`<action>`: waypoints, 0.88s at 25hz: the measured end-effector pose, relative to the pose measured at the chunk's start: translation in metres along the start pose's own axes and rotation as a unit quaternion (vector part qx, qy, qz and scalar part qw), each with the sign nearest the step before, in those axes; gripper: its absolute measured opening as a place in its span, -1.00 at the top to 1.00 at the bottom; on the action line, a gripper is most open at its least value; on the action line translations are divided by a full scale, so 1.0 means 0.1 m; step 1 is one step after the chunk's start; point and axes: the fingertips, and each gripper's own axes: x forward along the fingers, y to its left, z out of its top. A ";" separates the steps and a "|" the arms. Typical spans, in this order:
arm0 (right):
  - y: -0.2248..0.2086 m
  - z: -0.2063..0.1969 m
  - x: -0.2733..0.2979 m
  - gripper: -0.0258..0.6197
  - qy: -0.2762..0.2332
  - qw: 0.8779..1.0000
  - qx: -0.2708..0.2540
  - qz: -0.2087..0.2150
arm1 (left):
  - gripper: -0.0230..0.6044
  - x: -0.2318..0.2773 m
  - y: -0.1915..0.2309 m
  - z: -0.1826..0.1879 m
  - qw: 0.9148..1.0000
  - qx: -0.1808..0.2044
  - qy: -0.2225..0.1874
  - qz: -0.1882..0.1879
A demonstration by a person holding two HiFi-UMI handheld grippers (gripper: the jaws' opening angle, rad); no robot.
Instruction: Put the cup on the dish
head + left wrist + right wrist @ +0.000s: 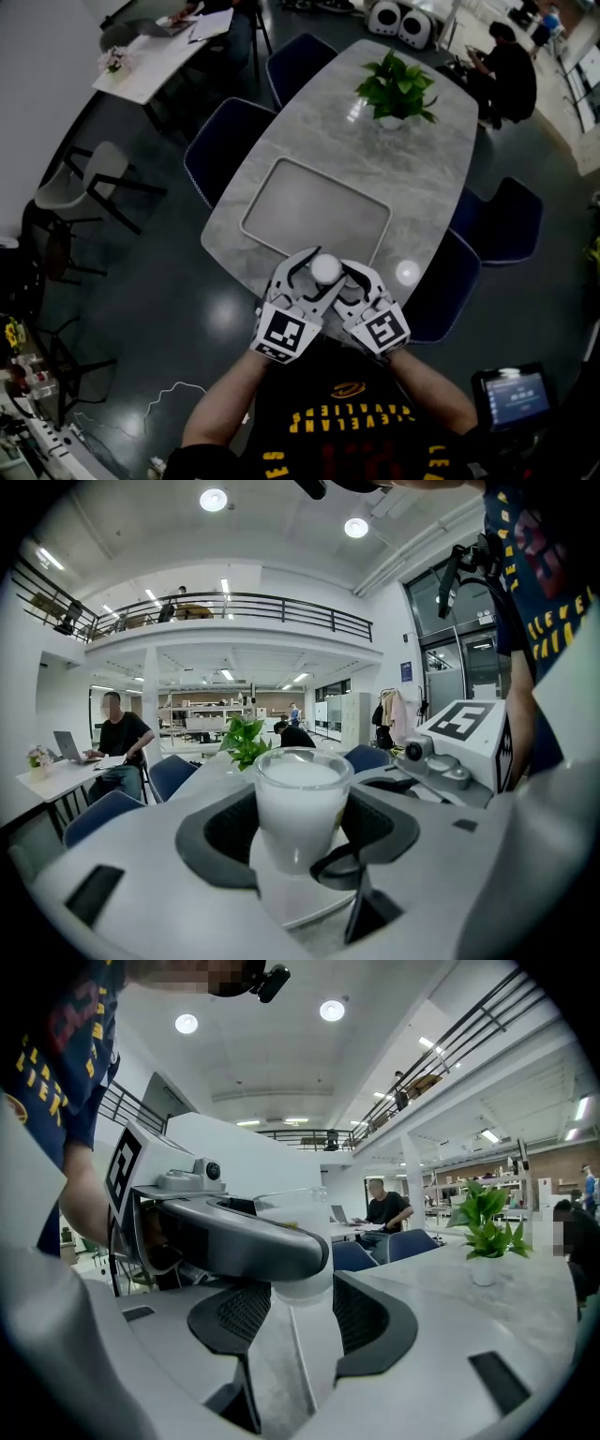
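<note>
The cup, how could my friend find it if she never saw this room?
Find the long grey marble table with a leafy plant at its far end and a flat tray in the middle. At the near edge, the left gripper holds the cup between its jaws. It is the only clear glass there, small, round and milky white inside.

- Left gripper [314,272] and right gripper [342,281] had pale grey shells and curved jaws with dark ribbed pads [225,832].
- Each bore a white cube [284,331] with black square markers.
- The shirt [347,412] was black, short-sleeved, with yellow lettering.
</note>
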 end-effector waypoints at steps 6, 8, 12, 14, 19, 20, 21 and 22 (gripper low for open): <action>-0.28 0.05 0.41 0.27 0.014 1.000 0.008 -0.015 | 0.09 0.22 0.45 0.00 1.000 -0.003 0.007 -0.022; -0.37 0.03 0.54 0.27 0.019 1.000 0.010 -0.019 | 0.09 0.31 0.58 -0.04 1.000 -0.005 0.009 -0.027; -0.52 -0.07 0.75 0.27 0.029 0.999 0.010 -0.026 | 0.09 0.46 0.77 -0.16 0.999 0.000 0.013 -0.039; -0.58 -0.13 0.82 0.27 0.035 0.999 0.009 -0.029 | 0.09 0.52 0.84 -0.23 0.999 0.000 0.016 -0.047; -0.71 -0.31 0.95 0.27 0.052 0.998 0.012 -0.038 | 0.09 0.68 0.95 -0.40 0.998 -0.007 0.027 -0.064; -0.73 -0.34 0.98 0.27 0.055 0.998 0.013 -0.040 | 0.09 0.70 0.96 -0.44 0.997 -0.008 0.030 -0.067; -0.75 -0.38 1.00 0.27 0.058 0.997 0.013 -0.042 | 0.09 0.73 0.98 -0.48 0.997 -0.009 0.034 -0.070; -0.77 -0.42 1.02 0.27 0.062 0.997 0.013 -0.044 | 0.09 0.76 0.99 -0.52 0.997 -0.011 0.038 -0.073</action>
